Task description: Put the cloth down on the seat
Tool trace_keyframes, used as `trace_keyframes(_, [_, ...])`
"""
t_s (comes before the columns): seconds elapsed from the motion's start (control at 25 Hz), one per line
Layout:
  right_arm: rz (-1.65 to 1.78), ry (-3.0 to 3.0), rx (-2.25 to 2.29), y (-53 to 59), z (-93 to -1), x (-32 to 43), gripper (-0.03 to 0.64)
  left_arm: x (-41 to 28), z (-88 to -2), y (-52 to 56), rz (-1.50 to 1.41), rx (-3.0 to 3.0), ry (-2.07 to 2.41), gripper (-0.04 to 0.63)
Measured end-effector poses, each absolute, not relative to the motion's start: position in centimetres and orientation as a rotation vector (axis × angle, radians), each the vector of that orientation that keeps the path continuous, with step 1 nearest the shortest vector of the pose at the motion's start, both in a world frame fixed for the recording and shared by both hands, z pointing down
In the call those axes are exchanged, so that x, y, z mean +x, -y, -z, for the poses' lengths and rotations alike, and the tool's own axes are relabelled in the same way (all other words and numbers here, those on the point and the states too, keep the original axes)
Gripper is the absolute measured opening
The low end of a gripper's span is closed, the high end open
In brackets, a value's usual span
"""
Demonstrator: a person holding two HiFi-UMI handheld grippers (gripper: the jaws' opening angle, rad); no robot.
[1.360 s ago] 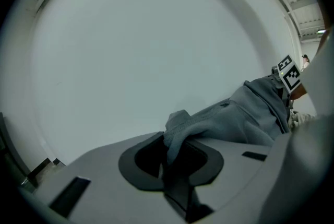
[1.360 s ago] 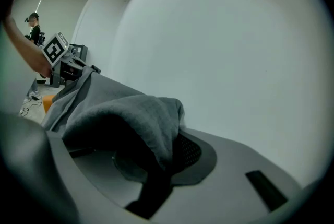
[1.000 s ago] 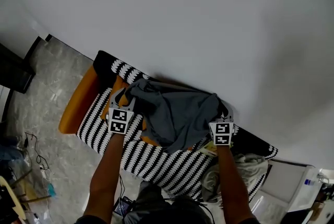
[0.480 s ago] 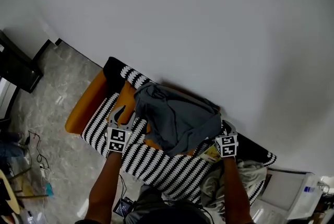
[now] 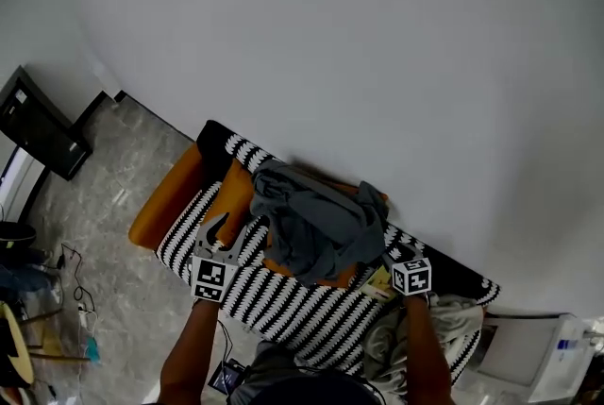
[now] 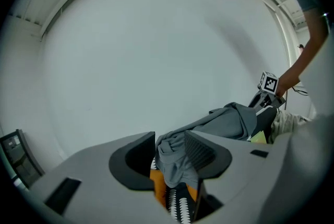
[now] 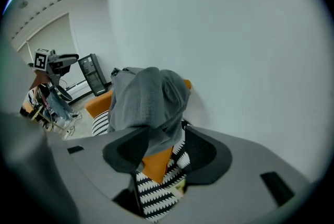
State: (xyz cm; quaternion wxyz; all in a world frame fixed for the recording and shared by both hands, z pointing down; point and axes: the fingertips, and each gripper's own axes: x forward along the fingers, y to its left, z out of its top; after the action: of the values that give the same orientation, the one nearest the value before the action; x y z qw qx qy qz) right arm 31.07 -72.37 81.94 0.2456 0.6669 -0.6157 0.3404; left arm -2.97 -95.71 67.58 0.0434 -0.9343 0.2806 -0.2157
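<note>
White wall [image 5: 377,63] fills the far side of the scene. Marbled grey floor [image 5: 99,205] lies to the left.

The seat [image 5: 283,304], under a black-and-white zigzag cover, runs along the foot of the wall. An orange cushion [image 5: 234,194] lies on it toward its left end.

The grey cloth [image 5: 316,224] lies crumpled in a heap on the orange cushion, on the seat, with its far edge against the wall. No jaw holds it.

A pale heap of fabric [image 5: 448,313] sits at the right end of the seat. A small yellow packet [image 5: 379,280] lies just left of it.

Left forearm [image 5: 193,337] reaches up from the near edge and ends at the left hand-held gripper [image 5: 223,231]. This gripper is over the striped cover, beside the left edge of the cloth and clear of it. Its jaws stand moderately apart. The cloth is seen past the gap, and the pads grip nothing.

Right forearm [image 5: 423,351] reaches up alongside the pale heap. The right hand-held gripper [image 7: 166,140] is pitched downward toward the seat, near the lower right edge of the cloth. Its jaws are wide and have just been opening. A fold of the cloth hangs in line with the gap, but the pads do not press on it.
</note>
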Motion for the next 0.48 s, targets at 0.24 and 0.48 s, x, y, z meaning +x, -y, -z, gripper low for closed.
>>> trace_keyframes(0.24, [-0.780, 1.805, 2.024, 71.3, -73.8, 30.7, 0.221, -2.7, -62.0, 90.7, 0.537, -2.829, -0.833, 0.152])
trace_keyframes(0.48, [-0.297, 2.233, 2.094, 71.1, -56.6, 24.4, 0.014, -1.6, -53.7, 84.3, 0.298, -2.812, -0.753, 0.059])
